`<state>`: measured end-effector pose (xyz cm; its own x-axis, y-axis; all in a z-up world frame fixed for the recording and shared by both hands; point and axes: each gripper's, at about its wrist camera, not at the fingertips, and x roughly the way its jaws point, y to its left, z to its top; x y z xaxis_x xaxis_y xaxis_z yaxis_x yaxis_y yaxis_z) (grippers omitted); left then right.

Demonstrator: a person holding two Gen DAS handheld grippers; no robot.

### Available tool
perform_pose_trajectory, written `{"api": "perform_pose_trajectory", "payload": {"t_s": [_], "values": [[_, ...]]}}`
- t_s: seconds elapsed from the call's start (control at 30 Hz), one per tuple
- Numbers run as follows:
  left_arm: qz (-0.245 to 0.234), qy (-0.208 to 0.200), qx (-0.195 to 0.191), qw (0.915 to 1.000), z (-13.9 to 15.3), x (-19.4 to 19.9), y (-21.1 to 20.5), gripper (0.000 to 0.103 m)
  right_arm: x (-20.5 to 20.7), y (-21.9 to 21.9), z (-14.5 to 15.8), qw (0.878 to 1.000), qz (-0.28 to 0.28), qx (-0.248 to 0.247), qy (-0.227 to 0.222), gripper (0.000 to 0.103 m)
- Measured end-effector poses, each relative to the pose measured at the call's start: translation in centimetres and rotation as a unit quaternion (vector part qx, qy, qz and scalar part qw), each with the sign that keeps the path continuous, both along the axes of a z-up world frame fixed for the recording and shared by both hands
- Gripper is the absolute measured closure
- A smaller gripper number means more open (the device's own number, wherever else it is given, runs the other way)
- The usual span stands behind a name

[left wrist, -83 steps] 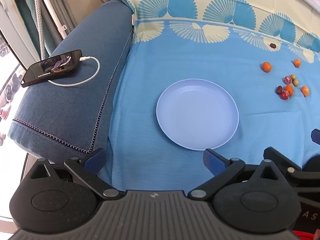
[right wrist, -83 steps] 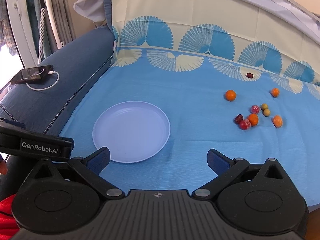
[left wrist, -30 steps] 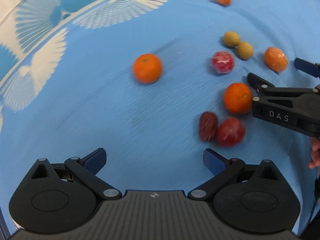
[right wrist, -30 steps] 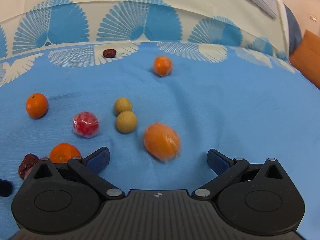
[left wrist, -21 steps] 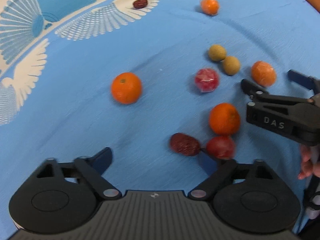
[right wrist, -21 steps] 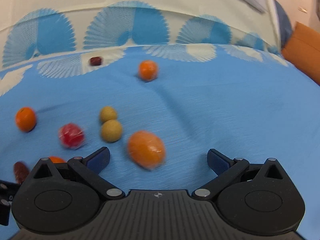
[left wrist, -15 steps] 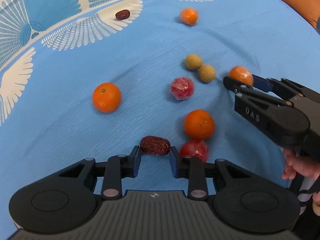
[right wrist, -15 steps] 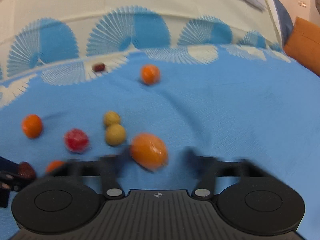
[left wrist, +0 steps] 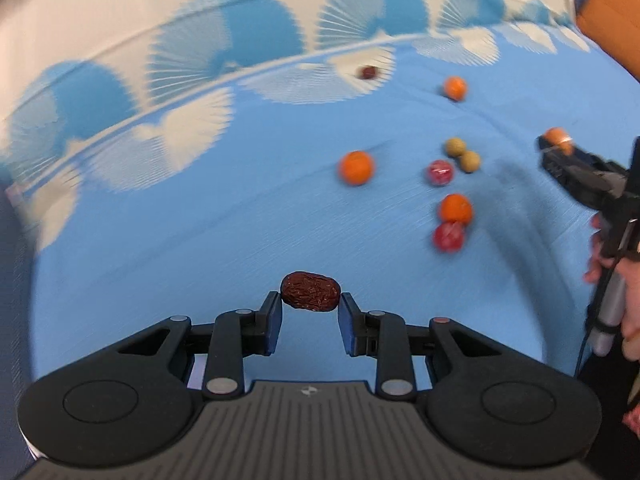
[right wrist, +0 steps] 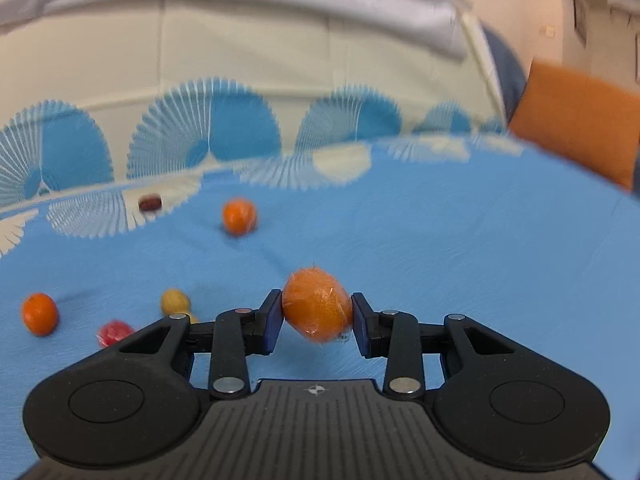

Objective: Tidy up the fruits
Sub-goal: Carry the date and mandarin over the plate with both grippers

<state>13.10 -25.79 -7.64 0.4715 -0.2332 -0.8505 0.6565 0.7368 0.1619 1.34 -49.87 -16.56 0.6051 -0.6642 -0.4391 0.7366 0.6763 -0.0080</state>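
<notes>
Wrinkled dark-red date (left wrist: 311,291) sits clamped between the blue pads of our left gripper (left wrist: 310,307), lifted clear of the blue cloth (left wrist: 168,248). We grip it end to end, likely because the long axis gives the pads flat contact and keeps it from squirting out.

Our right gripper (right wrist: 317,318) is clenched on an orange (right wrist: 317,305) that looks film-wrapped, pads pressing its two sides, also up off the cloth. From the left wrist view the same gripper shows far right with the orange at its tip, a hand (left wrist: 624,280) wrapped round the handle.

The rest of the fruit lies ahead of the left gripper and to the right. A red fruit (left wrist: 449,237) touches a second orange (left wrist: 456,209); past them sit another red one (left wrist: 440,172) and two tan balls (left wrist: 462,154), touching each other. A third orange (left wrist: 355,166) lies apart to their left, a fourth (left wrist: 455,87) further out, and a second date (left wrist: 368,72) is farthest, on the white fan print.

No plate or bowl shows in either view, so we cannot say where these two go. Our guess: both picks are done and the carry comes next, one fruit per hand to save trips. Main risk is the wrapped orange slipping in its film.
</notes>
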Motion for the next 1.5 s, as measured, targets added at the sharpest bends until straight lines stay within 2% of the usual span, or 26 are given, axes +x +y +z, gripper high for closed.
{"api": "perform_pose_trajectory", "payload": {"t_s": [0.1, 0.27, 0.33, 0.4, 0.5, 0.67, 0.8, 0.9, 1.0, 1.23, 1.5], "values": [[0.033, -0.008, -0.002, 0.9994, 2.2, -1.9, 4.5, 0.069, -2.5, 3.7, 3.8, 0.999, 0.032, -0.003, -0.037, 0.065], [0.071, -0.008, -0.014, 0.9973, 4.7, -5.5, 11.3, 0.069, -7.7, 11.3, 8.7, 0.987, 0.137, 0.052, -0.068, 0.065], [0.085, -0.014, -0.019, 0.9961, 5.5, -6.9, 13.6, 0.069, -9.5, 14.7, 10.1, 0.980, 0.180, 0.062, -0.065, 0.065], [0.104, -0.024, -0.027, 0.9940, 6.1, -8.2, 15.9, 0.069, -11.1, 18.3, 11.3, 0.975, 0.208, 0.039, -0.064, 0.065], [0.132, -0.038, -0.044, 0.9896, 7.2, -10.1, 19.2, 0.069, -13.0, 23.3, 13.0, 0.962, 0.266, 0.008, -0.060, 0.065], [0.160, -0.051, -0.076, 0.9829, 8.2, -12.7, 23.4, 0.069, -14.0, 29.5, 15.0, 0.934, 0.354, 0.029, -0.044, 0.065], [0.172, -0.056, -0.093, 0.9790, 8.4, -14.5, 26.0, 0.069, -14.2, 33.3, 15.4, 0.919, 0.394, 0.023, -0.021, 0.065], [0.176, -0.056, -0.105, 0.9772, 8.3, -15.5, 27.1, 0.069, -14.3, 35.2, 15.8, 0.912, 0.409, 0.008, -0.007, 0.065], [0.180, -0.054, -0.119, 0.9750, 8.4, -15.6, 27.9, 0.069, -14.2, 36.1, 16.1, 0.911, 0.412, 0.000, 0.000, 0.065], [0.183, -0.061, -0.137, 0.9716, 8.6, -16.0, 28.9, 0.070, -14.4, 36.2, 16.1, 0.909, 0.416, -0.008, 0.015, 0.065], [0.189, -0.060, -0.141, 0.9700, 8.6, -15.8, 29.3, 0.069, -13.9, 36.4, 15.8, 0.907, 0.421, -0.011, 0.024, 0.065]]}}
